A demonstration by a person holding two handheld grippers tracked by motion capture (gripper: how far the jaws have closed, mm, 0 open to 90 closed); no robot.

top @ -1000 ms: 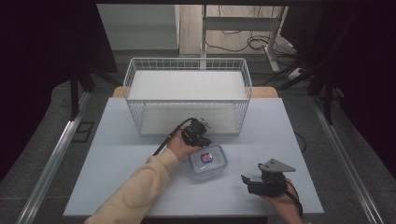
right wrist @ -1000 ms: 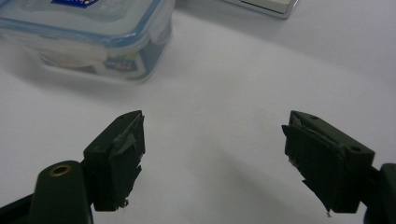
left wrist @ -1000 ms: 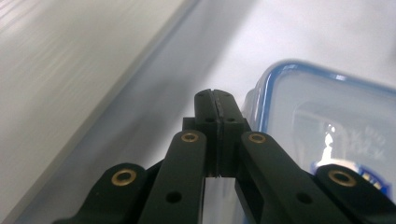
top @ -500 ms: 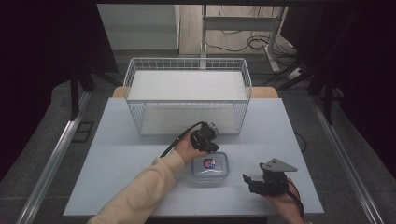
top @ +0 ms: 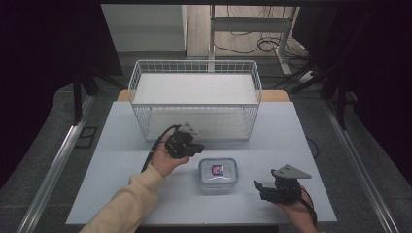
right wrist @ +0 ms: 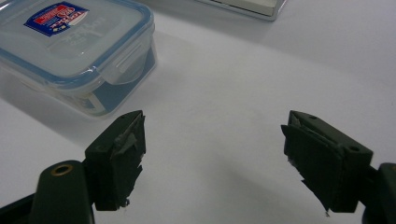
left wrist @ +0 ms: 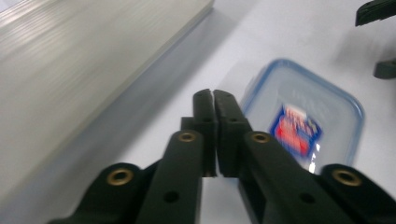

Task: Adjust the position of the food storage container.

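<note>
While the left hand-held gripper (top: pixel 192 148) hangs pressed together (nothing pinched), container (top: pixel 217 173) beside — right hand-held gripper (top: pixel 260 187) spread.

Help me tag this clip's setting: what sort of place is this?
Probably a lab or recording workspace, not a home: a plain pale table bearing a white wire basket, black curtains on both sides, and loose cables on the floor behind.

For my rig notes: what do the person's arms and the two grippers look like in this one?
Both grippers are black with two blocky jaws and brass-coloured rivets. The left gripper trails a black cable along a pale yellow sleeve. The right gripper carries a grey three-cornered plate; its pads look scuffed.
</note>
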